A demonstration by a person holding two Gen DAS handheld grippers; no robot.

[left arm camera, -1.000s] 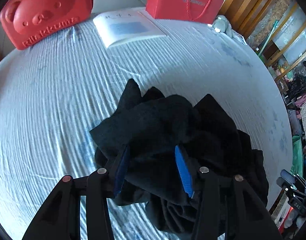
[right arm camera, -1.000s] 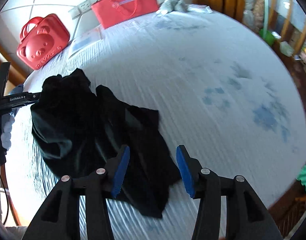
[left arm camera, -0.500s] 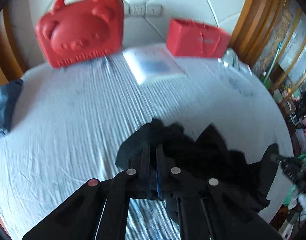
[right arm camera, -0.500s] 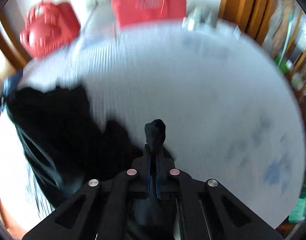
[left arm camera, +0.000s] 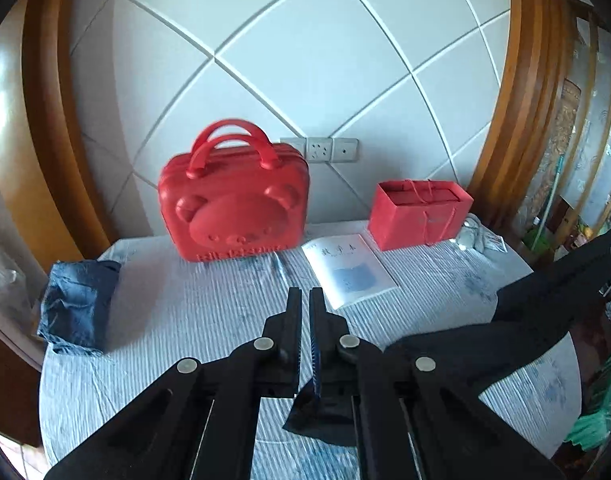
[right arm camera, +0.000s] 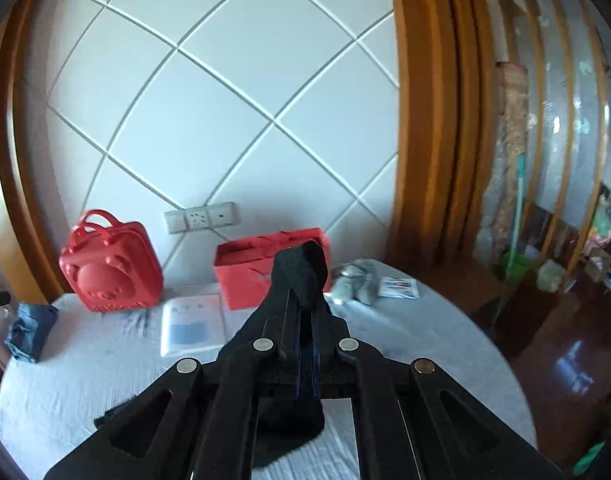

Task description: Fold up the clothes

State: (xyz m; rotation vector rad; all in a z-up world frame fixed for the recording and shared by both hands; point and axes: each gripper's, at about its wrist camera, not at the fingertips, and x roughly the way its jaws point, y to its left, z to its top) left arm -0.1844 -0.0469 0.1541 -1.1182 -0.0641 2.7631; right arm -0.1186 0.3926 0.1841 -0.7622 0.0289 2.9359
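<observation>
A black garment (left arm camera: 525, 320) hangs stretched above the pale blue bed sheet (left arm camera: 185, 312). In the left wrist view it runs from under my left gripper (left arm camera: 305, 294) up to the right edge. The left jaws are opening slightly, with only a thin gap, and black cloth is still pinched low between the pads. In the right wrist view my right gripper (right arm camera: 304, 308) is shut on the black garment (right arm camera: 303, 272). A bunch of cloth pokes out past its fingertips and more hangs below.
Against the tiled headboard stand a red bear-shaped case (left arm camera: 233, 216) and a red paper bag (left arm camera: 419, 216), with a white booklet (left arm camera: 347, 270) between them. Folded blue denim (left arm camera: 79, 304) lies at the bed's left edge. A grey soft toy (right arm camera: 355, 284) sits far right.
Both grippers went from open over the crumpled garment to closed on it. Both rose and tilted up toward the wall, lifting the cloth off the bed.
</observation>
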